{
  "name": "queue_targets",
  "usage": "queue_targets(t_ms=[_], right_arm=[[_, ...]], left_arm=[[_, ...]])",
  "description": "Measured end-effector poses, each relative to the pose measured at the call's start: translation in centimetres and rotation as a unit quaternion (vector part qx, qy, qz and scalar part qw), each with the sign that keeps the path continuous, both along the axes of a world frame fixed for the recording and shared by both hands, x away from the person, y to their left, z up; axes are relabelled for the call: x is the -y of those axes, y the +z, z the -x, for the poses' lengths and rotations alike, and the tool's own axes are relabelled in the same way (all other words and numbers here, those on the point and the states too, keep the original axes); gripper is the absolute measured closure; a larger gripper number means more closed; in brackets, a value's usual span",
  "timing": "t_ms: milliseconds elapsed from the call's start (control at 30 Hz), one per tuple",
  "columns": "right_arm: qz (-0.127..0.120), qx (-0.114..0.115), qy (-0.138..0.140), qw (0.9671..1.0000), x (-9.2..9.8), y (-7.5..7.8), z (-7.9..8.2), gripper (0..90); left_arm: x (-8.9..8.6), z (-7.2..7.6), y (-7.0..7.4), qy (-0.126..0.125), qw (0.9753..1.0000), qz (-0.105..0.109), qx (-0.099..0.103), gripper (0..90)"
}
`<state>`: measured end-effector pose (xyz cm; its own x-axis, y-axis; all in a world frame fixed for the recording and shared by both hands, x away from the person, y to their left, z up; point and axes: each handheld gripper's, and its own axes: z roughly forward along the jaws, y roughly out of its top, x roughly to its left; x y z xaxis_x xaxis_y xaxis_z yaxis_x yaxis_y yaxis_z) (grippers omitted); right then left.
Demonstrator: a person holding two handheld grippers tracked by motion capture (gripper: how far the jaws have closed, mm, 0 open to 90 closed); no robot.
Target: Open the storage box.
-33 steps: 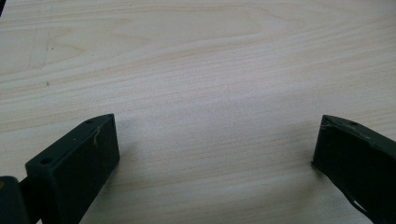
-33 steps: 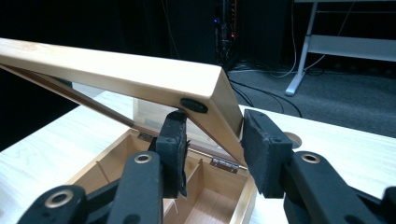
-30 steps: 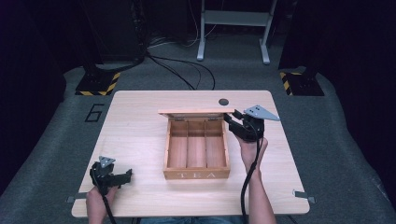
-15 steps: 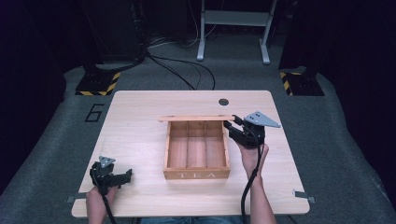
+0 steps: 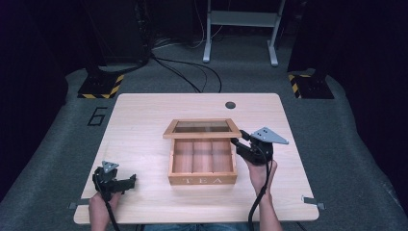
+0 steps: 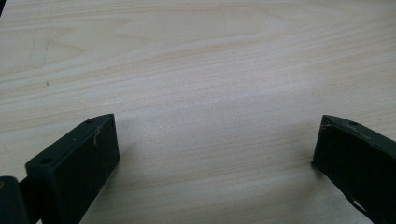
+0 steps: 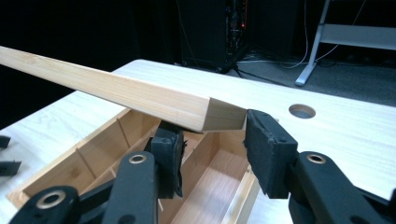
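A: Where is the right gripper (image 5: 239,143)?
B: At the near right corner of the tea box (image 5: 202,163), which sits mid-table (image 5: 144,120) with "TEA" on its front wall. The box's glass-paned lid (image 5: 202,128) is raised partway, hinged along the far edge.

A: Is it holding the lid?
B: In the right gripper view its jaws straddle the lid's wooden frame corner (image 7: 205,114): one pad sits under the frame, the other just beside its end face. Whether they actually pinch it, I cannot tell. Below the jaws lie the box's three bare compartments.

A: And the left gripper (image 5: 126,181)?
B: Well apart from the box, low over the near left part of the table. In its own view the jaws (image 6: 210,154) stand wide, with bare wood between them.

A: Anything else ahead of the right tool?
B: A round cable hole (image 7: 301,110) in the tabletop, beyond the lid.
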<state>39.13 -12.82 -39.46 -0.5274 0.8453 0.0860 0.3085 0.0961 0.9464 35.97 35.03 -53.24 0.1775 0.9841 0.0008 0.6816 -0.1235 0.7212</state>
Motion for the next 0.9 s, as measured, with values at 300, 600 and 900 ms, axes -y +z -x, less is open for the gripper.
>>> queue_targets(t_ms=[300,600,900], right_arm=[[-0.001,-0.007,0.002,1.0000,0.1,-1.6,1.1,57.0],[-0.001,-0.012,0.004,0.9999,0.2,-3.1,1.9,57.2],[0.005,-0.016,0.005,0.9999,0.2,-4.6,2.6,57.1]], left_arm=[[0.0,0.0,0.0,0.000,1.0000,0.000,0.000,0.2],[0.0,0.0,0.0,-0.001,1.0000,0.000,-0.001,0.2],[0.0,0.0,0.0,0.000,1.0000,0.000,0.000,0.2]])
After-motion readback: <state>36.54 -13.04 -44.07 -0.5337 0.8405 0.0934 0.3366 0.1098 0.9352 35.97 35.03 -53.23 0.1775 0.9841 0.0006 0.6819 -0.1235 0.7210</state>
